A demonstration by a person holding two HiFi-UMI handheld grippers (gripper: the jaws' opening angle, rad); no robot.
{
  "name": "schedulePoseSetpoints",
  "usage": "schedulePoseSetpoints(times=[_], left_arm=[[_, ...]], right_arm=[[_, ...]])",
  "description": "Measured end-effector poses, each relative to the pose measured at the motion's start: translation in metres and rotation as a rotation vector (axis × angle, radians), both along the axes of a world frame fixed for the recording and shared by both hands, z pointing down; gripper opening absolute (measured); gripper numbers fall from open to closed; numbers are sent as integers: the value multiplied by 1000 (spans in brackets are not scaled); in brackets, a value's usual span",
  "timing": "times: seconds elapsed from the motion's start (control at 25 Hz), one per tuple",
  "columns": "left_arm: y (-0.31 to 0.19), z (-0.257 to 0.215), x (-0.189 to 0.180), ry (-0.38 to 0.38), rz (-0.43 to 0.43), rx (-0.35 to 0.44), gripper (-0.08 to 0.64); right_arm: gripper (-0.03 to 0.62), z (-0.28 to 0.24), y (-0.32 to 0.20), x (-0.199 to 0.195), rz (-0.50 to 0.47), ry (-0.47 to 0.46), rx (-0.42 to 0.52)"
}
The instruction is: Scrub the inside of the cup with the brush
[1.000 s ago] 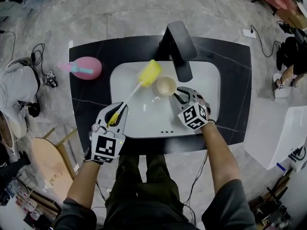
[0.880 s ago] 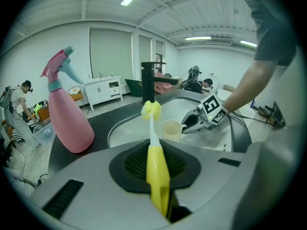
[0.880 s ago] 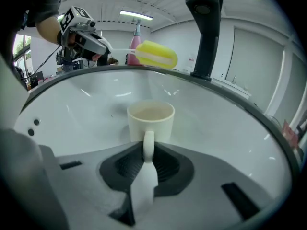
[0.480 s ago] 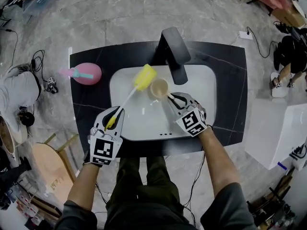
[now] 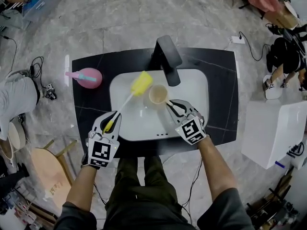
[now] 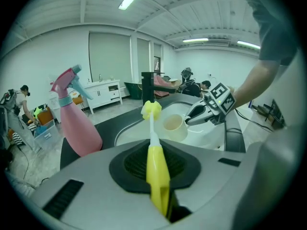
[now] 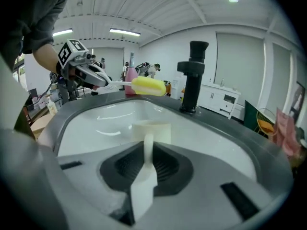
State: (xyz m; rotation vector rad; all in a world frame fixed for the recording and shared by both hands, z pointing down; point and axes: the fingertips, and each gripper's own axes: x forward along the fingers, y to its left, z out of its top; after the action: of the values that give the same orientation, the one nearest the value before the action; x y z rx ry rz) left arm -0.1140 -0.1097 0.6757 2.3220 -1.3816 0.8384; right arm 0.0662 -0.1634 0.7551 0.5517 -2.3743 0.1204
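Observation:
A cream cup (image 5: 157,94) hangs over the white sink (image 5: 194,104), mouth up. My right gripper (image 5: 169,103) is shut on its handle (image 7: 144,178); the jaws have just been closing with that handle between them. My left gripper (image 5: 113,120) is shut on the yellow handle (image 6: 158,174) of a brush. Its thin white stem runs up to the yellow sponge head (image 5: 141,83), which hovers just left of the cup's rim, outside the cup. From the left gripper view, the brush head (image 6: 151,109) sits beside the cup (image 6: 173,127). In the right gripper view the cup (image 7: 152,131) is straight ahead.
A black faucet (image 5: 165,59) stands behind the sink on the black counter (image 5: 225,95). A pink spray bottle (image 5: 86,77) lies on the counter's left end. A wooden stool (image 5: 45,171) stands at the lower left. People and cables are around the room's edges.
The right jaws closed on the cup's handle and the cup rose off the sink floor. The left gripper and brush barely moved.

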Motion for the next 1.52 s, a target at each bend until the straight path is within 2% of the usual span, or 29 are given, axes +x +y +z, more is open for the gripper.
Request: schedulePoseSetpoints(times=[0.36, 0.68, 0.92, 1.28, 1.52], left_arm=[[4, -35, -6, 0, 4, 45, 31], [10, -77, -16, 10, 14, 80, 31], [7, -114, -24, 11, 25, 130, 31], [3, -184, -21, 20, 79, 212, 31], [2, -223, -11, 13, 151, 263, 31]], right_arm=[[46, -36, -1, 24, 33, 44, 35], [46, -81, 4, 65, 153, 42, 38], [46, -129, -3, 93, 240, 38, 90], [46, -224, -14, 106, 273, 11, 201], [46, -274, -13, 99, 224, 38, 268]])
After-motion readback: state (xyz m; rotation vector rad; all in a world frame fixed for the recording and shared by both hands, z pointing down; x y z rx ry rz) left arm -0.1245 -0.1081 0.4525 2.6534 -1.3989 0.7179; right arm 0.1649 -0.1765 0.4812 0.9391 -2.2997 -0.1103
